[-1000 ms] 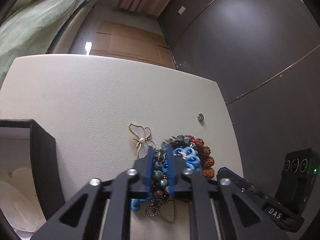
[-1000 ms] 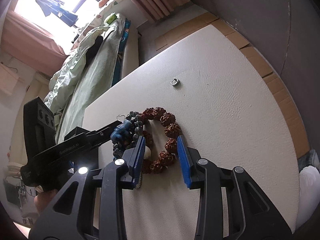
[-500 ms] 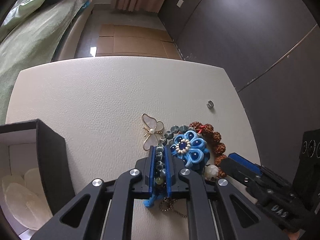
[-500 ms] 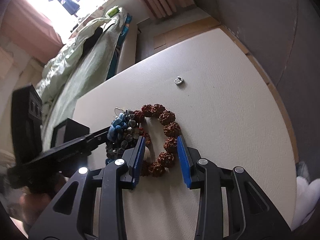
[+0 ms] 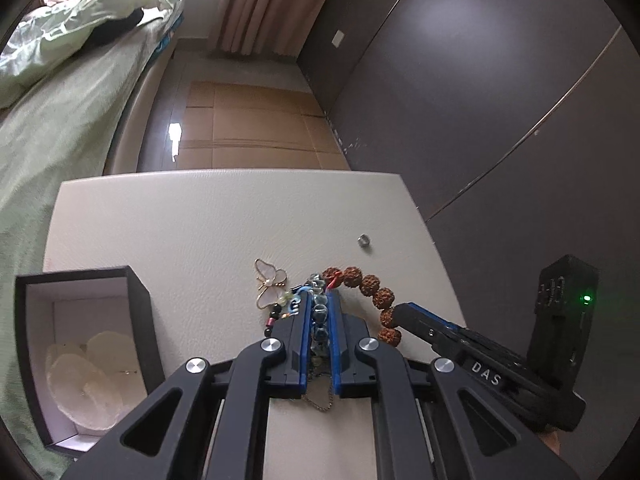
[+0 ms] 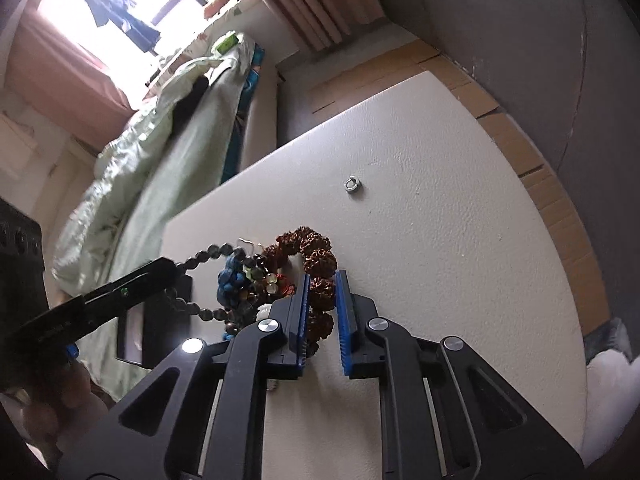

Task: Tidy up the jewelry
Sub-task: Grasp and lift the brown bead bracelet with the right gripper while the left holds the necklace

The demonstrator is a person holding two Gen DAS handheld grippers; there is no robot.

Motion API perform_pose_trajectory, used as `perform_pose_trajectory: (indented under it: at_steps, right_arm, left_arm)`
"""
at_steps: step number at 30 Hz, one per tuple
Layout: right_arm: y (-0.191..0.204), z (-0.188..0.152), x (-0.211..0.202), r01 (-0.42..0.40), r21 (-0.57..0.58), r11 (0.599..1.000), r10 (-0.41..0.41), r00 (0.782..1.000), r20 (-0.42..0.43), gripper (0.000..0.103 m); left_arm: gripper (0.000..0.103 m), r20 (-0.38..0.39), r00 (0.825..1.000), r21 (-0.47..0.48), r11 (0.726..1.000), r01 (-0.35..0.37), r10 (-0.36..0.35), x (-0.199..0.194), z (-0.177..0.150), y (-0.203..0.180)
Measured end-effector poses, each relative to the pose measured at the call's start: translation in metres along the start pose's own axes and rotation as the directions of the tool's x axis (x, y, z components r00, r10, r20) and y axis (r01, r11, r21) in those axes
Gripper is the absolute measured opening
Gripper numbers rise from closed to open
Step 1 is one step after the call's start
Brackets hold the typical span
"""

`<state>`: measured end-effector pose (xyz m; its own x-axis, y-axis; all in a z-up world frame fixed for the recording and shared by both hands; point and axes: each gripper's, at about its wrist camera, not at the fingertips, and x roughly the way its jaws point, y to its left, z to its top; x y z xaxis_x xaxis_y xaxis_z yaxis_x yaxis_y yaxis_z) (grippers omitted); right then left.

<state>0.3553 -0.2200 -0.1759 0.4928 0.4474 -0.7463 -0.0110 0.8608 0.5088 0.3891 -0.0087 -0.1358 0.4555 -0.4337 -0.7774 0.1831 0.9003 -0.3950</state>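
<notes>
A tangle of jewelry lies on the white table (image 5: 192, 216). My left gripper (image 5: 319, 300) is shut on a grey-blue bead bracelet (image 5: 319, 312), which shows lifted in a loop in the right wrist view (image 6: 200, 264). My right gripper (image 6: 322, 280) is shut on the brown seed bracelet (image 6: 316, 252), which also shows in the left wrist view (image 5: 372, 286). A butterfly brooch (image 5: 270, 284) lies just left of the pile. A blue flower piece (image 6: 232, 280) sits in the tangle. A small silver ring (image 5: 364, 240) lies apart, farther back.
An open black box (image 5: 80, 344) with white lining stands at the left of the table. A bed with green bedding (image 5: 60, 100) lies beyond the left edge. A dark wall (image 5: 480, 100) runs along the right.
My right gripper has closed on the brown seed bracelet. My left gripper has risen and pulled back with the grey-blue bead bracelet, drawing it out of the pile.
</notes>
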Motion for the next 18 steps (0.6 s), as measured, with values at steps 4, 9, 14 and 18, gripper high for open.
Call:
perform_pose_trajectory:
  at_steps: [4,9,14,18]
  right_arm:
    - [0.001,0.002,-0.012,-0.058,0.004,0.998,0.058,0.998,0.029,0.013]
    - [0.011,0.003,-0.022,-0.106,-0.024,0.994,0.107,0.993,0.058,0.013]
    - [0.023,0.005,-0.036,-0.168,-0.052,0.984,0.173,0.979,0.107,0.013]
    - [0.034,0.006,-0.047,-0.234,-0.080,0.969,0.243,0.959,0.145,0.001]
  left_arm:
    - [0.006,0.027,1.000,0.021,1.000,0.007,-0.007,-0.015,0.003,-0.009]
    - [0.006,0.059,0.998,0.039,0.999,0.000,-0.002,-0.033,0.006,-0.013]
    - [0.006,0.088,0.996,0.042,0.999,-0.015,0.012,-0.052,0.003,-0.010]
    - [0.006,0.105,0.994,0.034,0.999,-0.031,0.028,-0.067,0.003,-0.005]
